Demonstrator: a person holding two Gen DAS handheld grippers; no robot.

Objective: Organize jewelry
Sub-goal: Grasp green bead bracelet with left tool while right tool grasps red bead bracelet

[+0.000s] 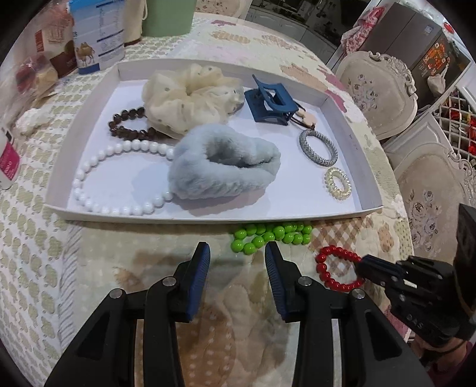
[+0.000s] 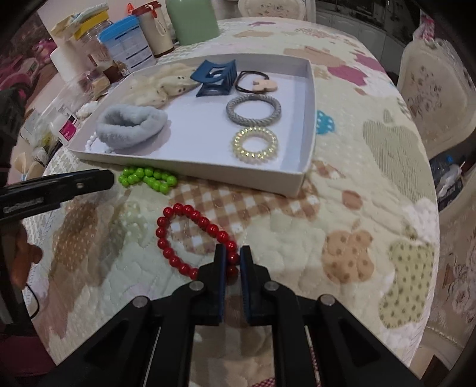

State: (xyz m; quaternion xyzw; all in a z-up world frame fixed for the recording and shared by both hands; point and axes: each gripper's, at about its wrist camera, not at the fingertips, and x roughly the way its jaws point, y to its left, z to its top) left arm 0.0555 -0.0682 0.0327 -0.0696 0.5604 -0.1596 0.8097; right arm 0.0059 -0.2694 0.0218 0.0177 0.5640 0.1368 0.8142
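A white tray (image 1: 205, 215) (image 2: 309, 98) on the quilted table holds a blue fluffy scrunchie (image 1: 223, 166), a cream scrunchie (image 1: 184, 95), a white bead necklace (image 1: 98, 205), a brown bead bracelet (image 1: 125, 131), a blue claw clip (image 1: 270, 104), a grey ring (image 1: 318, 147) and a clear coil tie (image 1: 337, 183). A green bead bracelet (image 1: 267, 235) (image 2: 148, 178) lies just in front of the tray. My right gripper (image 2: 232, 259) (image 1: 361, 266) is shut on the red bead bracelet (image 2: 184, 235) (image 1: 330, 268), which rests on the cloth. My left gripper (image 1: 236, 253) is open and empty, just short of the green beads.
Jars, a blue-lidded canister (image 2: 128, 44), a green container (image 2: 193, 18) and small packets stand behind and left of the tray. Upholstered chairs (image 1: 377, 92) stand past the table's right edge.
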